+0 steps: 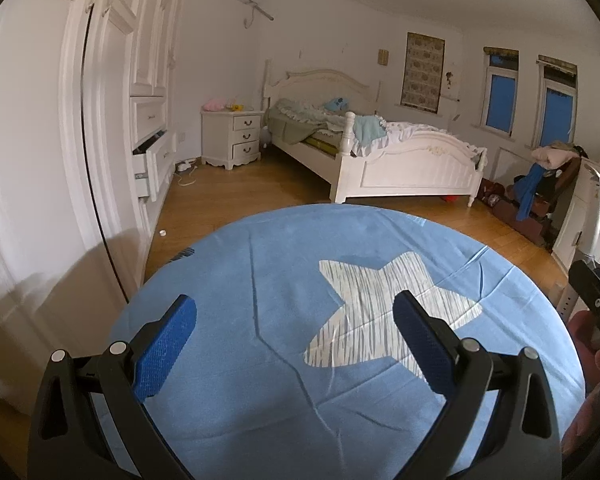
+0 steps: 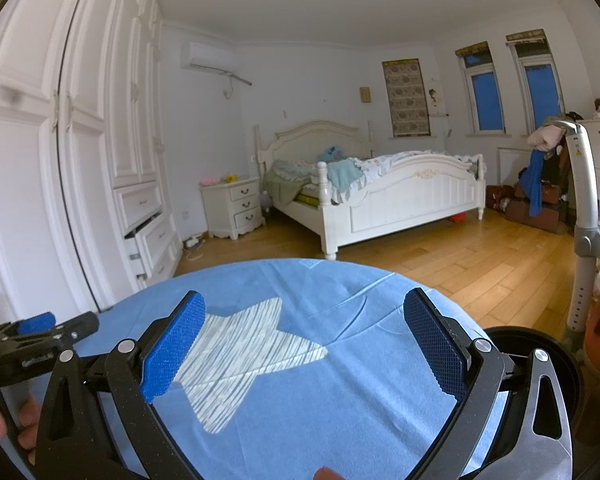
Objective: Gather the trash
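Both my left tongs (image 1: 294, 344) and right tongs (image 2: 304, 344) hang open and empty above the blue cloth (image 1: 260, 280), and I see no trash on it, so neither is nearer.

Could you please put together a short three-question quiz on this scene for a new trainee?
1. True or false: the left gripper is shut on a piece of trash.
2. What shape is the pale striped patch on the blue cloth? A circle, B star, C square.
3. Fill in: in the wardrobe beside the nightstand, one ___ stands pulled out.

Key:
1. False. Both the left gripper and the right gripper are open and empty above the cloth.
2. B.
3. Drawer.
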`<state>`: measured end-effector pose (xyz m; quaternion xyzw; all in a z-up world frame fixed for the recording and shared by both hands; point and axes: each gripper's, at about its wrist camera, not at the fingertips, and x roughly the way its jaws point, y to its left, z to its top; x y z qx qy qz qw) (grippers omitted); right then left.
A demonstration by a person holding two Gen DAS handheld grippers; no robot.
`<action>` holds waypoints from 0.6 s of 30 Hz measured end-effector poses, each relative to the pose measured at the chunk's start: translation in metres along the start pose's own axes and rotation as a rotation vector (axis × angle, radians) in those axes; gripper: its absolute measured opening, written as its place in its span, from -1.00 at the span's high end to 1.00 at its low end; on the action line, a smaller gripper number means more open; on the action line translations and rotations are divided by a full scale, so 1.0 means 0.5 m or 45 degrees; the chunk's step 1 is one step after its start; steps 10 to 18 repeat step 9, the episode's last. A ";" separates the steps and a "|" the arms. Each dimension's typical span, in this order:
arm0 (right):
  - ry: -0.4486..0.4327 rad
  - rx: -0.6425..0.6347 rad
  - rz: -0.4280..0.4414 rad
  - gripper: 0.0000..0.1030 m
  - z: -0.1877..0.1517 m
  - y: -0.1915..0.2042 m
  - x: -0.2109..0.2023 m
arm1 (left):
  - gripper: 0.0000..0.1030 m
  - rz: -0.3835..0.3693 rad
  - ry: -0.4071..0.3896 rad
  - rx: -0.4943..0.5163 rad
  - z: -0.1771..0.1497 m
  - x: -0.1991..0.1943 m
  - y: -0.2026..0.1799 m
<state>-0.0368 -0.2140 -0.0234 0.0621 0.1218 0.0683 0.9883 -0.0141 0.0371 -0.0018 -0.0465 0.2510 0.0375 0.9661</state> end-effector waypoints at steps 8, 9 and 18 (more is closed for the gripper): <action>0.000 0.001 -0.001 -0.90 0.000 -0.001 0.000 | -0.90 0.005 0.020 -0.002 0.000 0.004 0.006; 0.000 0.002 -0.001 -0.90 0.000 -0.002 0.000 | -0.90 0.005 0.021 -0.004 0.001 0.004 0.008; 0.000 0.002 -0.001 -0.90 0.000 -0.002 0.000 | -0.90 0.005 0.021 -0.004 0.001 0.004 0.008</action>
